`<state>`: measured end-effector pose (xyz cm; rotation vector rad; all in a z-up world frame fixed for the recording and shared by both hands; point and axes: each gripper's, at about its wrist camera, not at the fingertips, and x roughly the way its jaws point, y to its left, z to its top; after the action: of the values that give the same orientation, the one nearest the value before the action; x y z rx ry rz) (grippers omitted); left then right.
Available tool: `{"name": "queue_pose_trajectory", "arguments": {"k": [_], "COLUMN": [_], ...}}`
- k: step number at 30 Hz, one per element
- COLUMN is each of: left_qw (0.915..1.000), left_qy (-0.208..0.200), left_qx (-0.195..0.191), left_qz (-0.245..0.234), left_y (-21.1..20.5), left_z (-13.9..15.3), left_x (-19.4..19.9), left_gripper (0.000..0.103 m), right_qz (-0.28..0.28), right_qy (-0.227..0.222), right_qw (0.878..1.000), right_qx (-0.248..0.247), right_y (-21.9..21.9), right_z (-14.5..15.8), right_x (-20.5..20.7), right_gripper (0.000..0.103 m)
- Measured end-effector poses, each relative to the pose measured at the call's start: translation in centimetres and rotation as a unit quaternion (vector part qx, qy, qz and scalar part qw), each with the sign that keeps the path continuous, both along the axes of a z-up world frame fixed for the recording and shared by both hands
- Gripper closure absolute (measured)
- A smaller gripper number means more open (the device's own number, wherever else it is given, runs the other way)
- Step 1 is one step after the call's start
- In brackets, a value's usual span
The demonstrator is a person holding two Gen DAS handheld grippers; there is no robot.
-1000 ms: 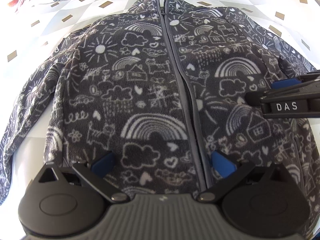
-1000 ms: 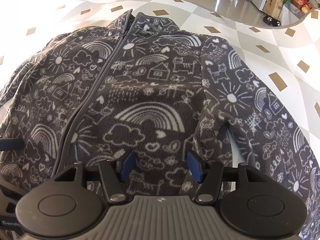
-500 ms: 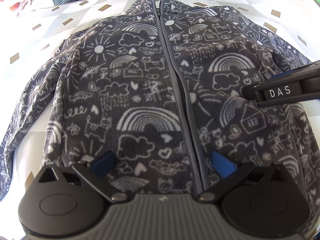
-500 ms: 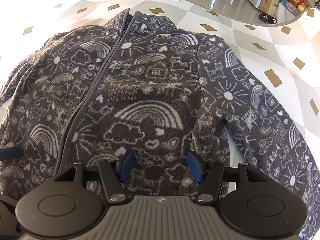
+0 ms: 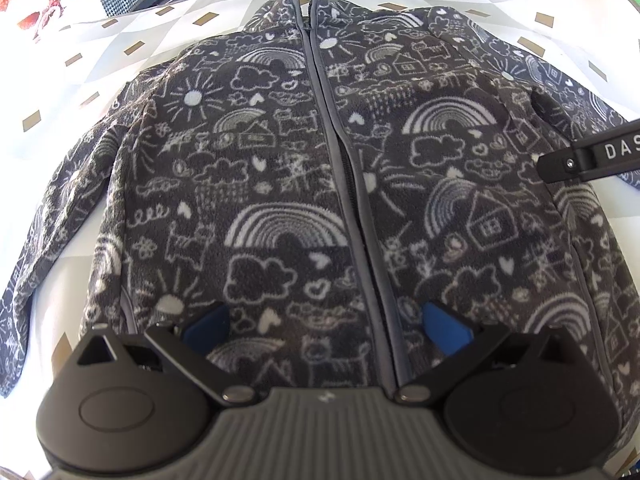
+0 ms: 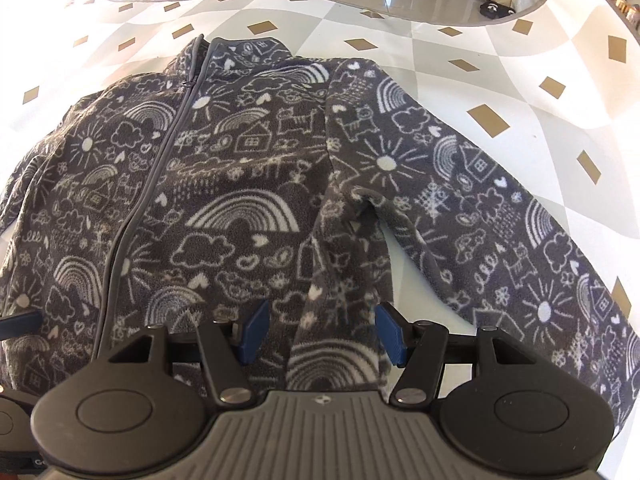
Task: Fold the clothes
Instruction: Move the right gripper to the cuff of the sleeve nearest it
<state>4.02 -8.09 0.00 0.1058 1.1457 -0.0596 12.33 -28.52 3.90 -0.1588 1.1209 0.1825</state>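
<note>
We see a white mat with grey diamonds and tan squares (image 6: 488, 120) spread under everything. On it lies a dark grey fleece jacket (image 5: 280, 184) printed with white rainbows, suns and houses, front up, zipped, collar at the far end, hem near us. Its right sleeve (image 6: 500, 220) stretches out to the near right. Our left gripper (image 5: 326, 324) hovers over the hem beside the zipper (image 5: 340, 152), blue pads spread wide, holding nothing. Our right gripper (image 6: 320, 330) stands open over the right hem, also empty.
</note>
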Motion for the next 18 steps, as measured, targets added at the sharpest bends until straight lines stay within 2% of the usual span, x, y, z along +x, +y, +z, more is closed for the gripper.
{"name": "queue_pose_trajectory", "arguments": {"k": [8, 18], "left_qw": [1.0000, 0.9998], "left_qy": [0.002, 0.004], "left_qx": [0.006, 0.008], "left_qz": [-0.006, -0.015], "left_y": [-0.4, -0.5], "left_z": [0.2, 0.7], "left_x": [-0.7, -1.2], "left_gripper": [0.000, 0.000], "right_qz": [-0.060, -0.103], "right_qy": [0.008, 0.013], "right_qw": [0.998, 0.994], "right_qx": [0.033, 0.042], "right_y": [-3.4, -6.5], "right_z": [1.6, 2.3], "right_x": [-1.2, -1.7], "right_gripper": [0.044, 0.043]}}
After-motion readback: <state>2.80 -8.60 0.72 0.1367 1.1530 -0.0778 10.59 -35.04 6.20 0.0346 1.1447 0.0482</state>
